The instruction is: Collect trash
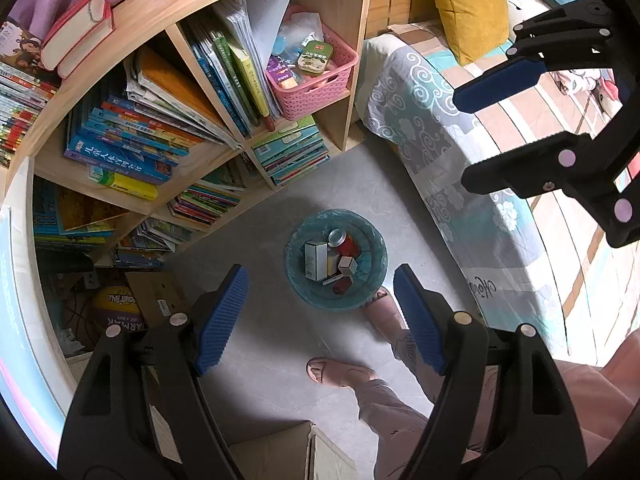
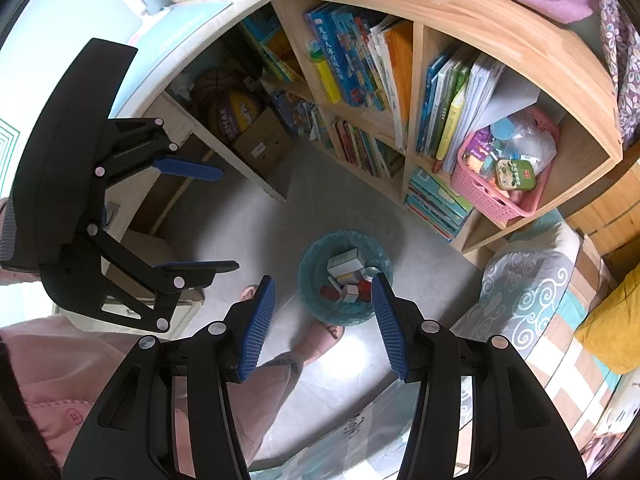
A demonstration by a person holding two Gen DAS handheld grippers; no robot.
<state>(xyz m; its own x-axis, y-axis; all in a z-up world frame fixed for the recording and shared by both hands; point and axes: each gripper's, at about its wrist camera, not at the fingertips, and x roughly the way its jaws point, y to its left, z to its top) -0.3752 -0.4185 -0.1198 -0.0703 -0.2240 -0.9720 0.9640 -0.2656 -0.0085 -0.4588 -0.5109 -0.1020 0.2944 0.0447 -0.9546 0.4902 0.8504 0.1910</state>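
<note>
Both tongs hang empty over the trash bin

Left tongs (image 1: 320, 312) and right tongs (image 2: 322, 320) stand spread, pinching nothing; the bin (image 1: 298, 280) on the floor (image 1: 260, 344) holds boxes (image 1: 316, 260) and a can (image 1: 344, 242).

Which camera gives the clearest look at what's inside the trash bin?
The left wrist view: the bin sits unobstructed between the fingers, showing boxes and a red can. In the right wrist view, a finger overlaps the bin's edge and the can.
</note>
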